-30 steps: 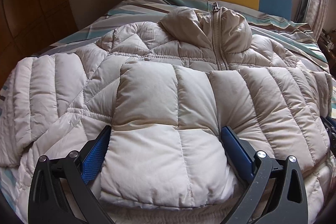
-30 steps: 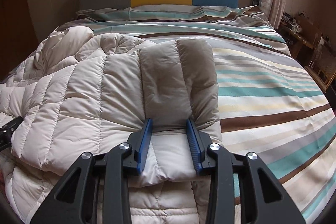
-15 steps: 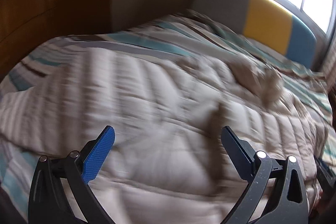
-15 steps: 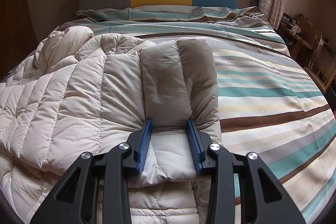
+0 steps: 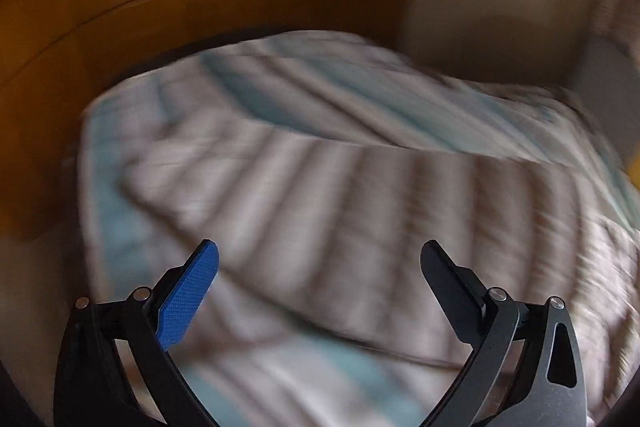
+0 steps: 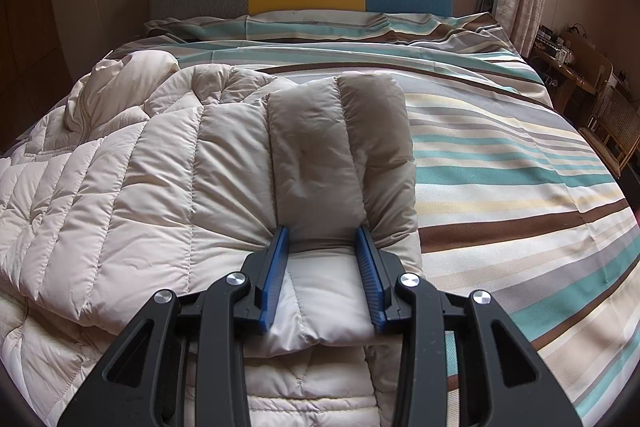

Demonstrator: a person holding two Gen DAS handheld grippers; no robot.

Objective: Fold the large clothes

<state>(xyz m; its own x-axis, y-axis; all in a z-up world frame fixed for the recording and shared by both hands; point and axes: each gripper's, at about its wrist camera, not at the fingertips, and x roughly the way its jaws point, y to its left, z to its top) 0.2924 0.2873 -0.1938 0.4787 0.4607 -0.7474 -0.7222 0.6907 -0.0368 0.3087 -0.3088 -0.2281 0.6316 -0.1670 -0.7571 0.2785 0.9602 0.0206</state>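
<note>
left gripper (image 5: 319,255) swung off, beige puffer jacket (image 6: 160,171) folded

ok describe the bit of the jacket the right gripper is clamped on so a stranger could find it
Start at the bed with the striped cover. A cream puffer jacket lies on its left half. The folded-over panel at the jacket's right edge is pinched by the right gripper; it looks greyer and darker than the pale quilting beside it.
</note>
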